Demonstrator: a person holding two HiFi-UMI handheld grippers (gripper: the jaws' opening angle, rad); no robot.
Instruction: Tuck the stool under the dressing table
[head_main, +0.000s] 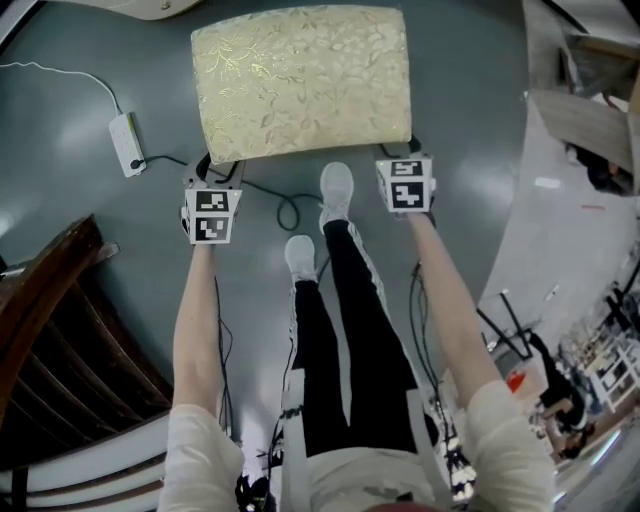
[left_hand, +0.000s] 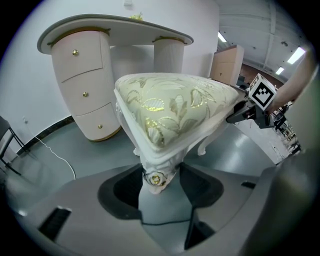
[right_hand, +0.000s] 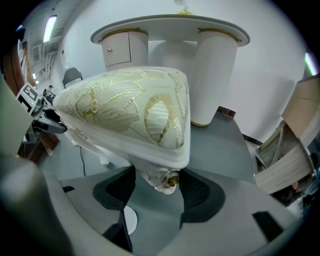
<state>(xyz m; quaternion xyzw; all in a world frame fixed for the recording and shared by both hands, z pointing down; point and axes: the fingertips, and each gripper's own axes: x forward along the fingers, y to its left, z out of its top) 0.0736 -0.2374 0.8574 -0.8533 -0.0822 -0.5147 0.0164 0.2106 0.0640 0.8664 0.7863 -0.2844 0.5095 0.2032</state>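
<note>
The floor (head_main: 70, 200) is smooth, grey and glossy. At the far side the dressing table (left_hand: 85, 92) stands on it by two pedestals. Left: a white power strip (head_main: 127, 144), with a white cord (head_main: 60, 70) running off left and a black cable (head_main: 285, 208) looping toward the middle. Middle: the person's white shoes (head_main: 336, 188). Near left: dark wooden furniture (head_main: 60, 340).

The head view looks steeply down from above the person onto the grey floor (head_main: 80, 250), with the stool (head_main: 300, 80) near its top edge and the left gripper (head_main: 218, 172) and right gripper (head_main: 398, 152) at the stool's two near corners. Each gripper view sits low and very close under one of those corners, looking along its own jaws past the cushion to the dressing table (left_hand: 115, 25). All three views share the stool, and each gripper view catches the other gripper at one side.
</note>
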